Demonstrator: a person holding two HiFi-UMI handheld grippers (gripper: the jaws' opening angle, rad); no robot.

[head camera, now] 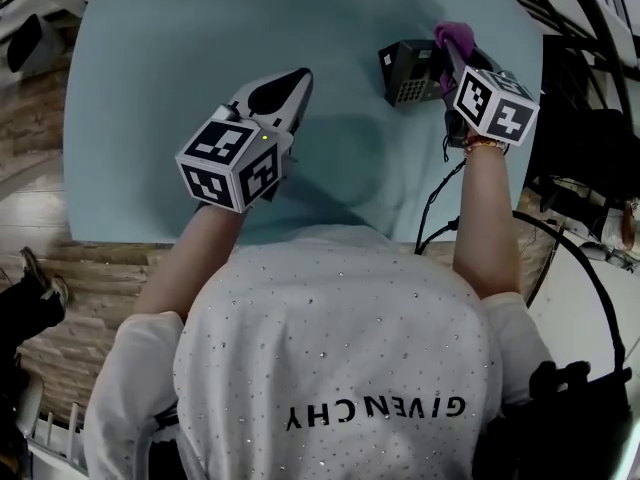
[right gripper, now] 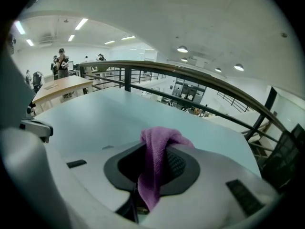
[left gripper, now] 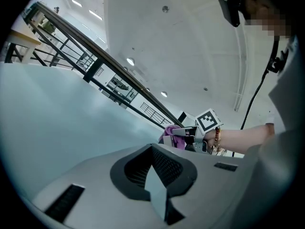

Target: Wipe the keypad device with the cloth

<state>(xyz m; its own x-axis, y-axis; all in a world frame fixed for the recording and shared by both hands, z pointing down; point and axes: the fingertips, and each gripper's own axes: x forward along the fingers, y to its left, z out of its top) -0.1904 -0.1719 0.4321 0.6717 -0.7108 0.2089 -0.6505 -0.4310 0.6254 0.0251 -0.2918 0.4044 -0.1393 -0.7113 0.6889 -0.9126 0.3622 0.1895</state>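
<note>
The dark keypad device (head camera: pixel 405 72) stands on the pale blue table (head camera: pixel 150 88) at the far right. My right gripper (head camera: pixel 450 53) hovers just right of and over it, shut on a purple cloth (head camera: pixel 456 36) that bunches out past the jaw tips. In the right gripper view, the cloth (right gripper: pixel 154 166) drapes down between the jaws and the device is hidden. My left gripper (head camera: pixel 288 86) hangs over the table's middle, left of the device, jaws shut with nothing in them. The left gripper view shows the cloth (left gripper: pixel 172 130) far off in the right gripper.
A black cable (head camera: pixel 436 200) trails off the table's near right edge beside the right forearm. Wooden floor (head camera: pixel 40 138) lies to the left. A black railing (right gripper: pixel 190 78) runs behind the table, and people (right gripper: pixel 61 63) stand far off at a desk.
</note>
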